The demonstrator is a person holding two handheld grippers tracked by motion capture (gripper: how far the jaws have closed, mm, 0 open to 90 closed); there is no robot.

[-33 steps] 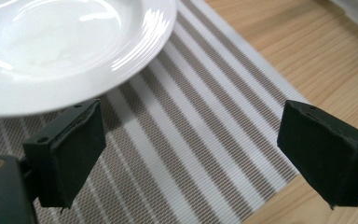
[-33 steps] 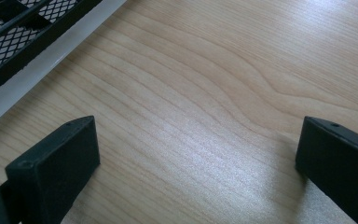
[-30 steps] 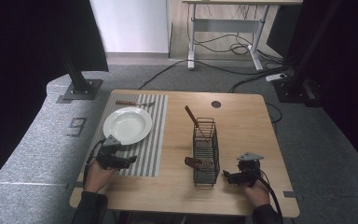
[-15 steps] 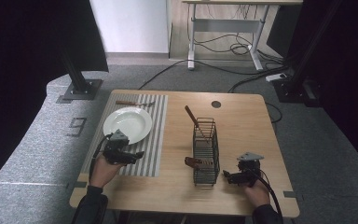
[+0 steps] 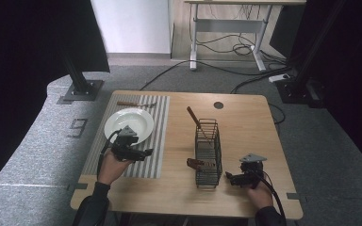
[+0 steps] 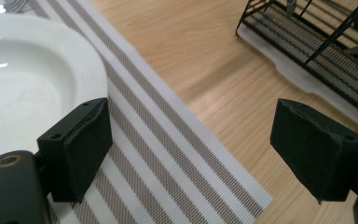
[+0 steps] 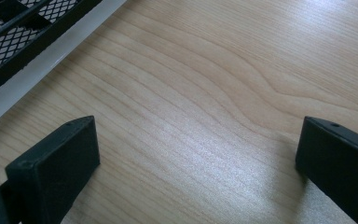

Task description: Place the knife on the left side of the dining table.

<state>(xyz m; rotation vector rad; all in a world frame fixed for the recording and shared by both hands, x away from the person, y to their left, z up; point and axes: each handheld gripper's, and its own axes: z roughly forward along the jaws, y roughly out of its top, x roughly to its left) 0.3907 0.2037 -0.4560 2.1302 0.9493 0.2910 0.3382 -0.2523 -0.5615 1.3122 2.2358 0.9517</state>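
Observation:
My left gripper (image 5: 147, 153) hovers open over the striped placemat (image 5: 158, 136), just in front of the white plate (image 5: 122, 123). In the left gripper view its jaws (image 6: 205, 154) stand wide with only the placemat (image 6: 168, 154) and the plate's rim (image 6: 23, 79) under them; they have just closed a little, with nothing between them. My right gripper (image 5: 228, 178) rests low on the wood, right of the black wire caddy (image 5: 207, 150), open and empty (image 7: 196, 158). A brown-handled utensil (image 5: 193, 116) leans out of the caddy's far end, and another brown handle (image 5: 195, 164) sticks out of its left side.
A brown-handled utensil (image 5: 132, 104) lies across the far end of the placemat. The caddy's mesh base and white tray (image 7: 18, 32) lie close to my right gripper's left jaw. The table has a round cable hole (image 5: 218, 105) near its far edge.
The left hand has risen and moved forward and to the right, from the placemat's left front edge to over the mat by the plate. The right hand has stayed in place.

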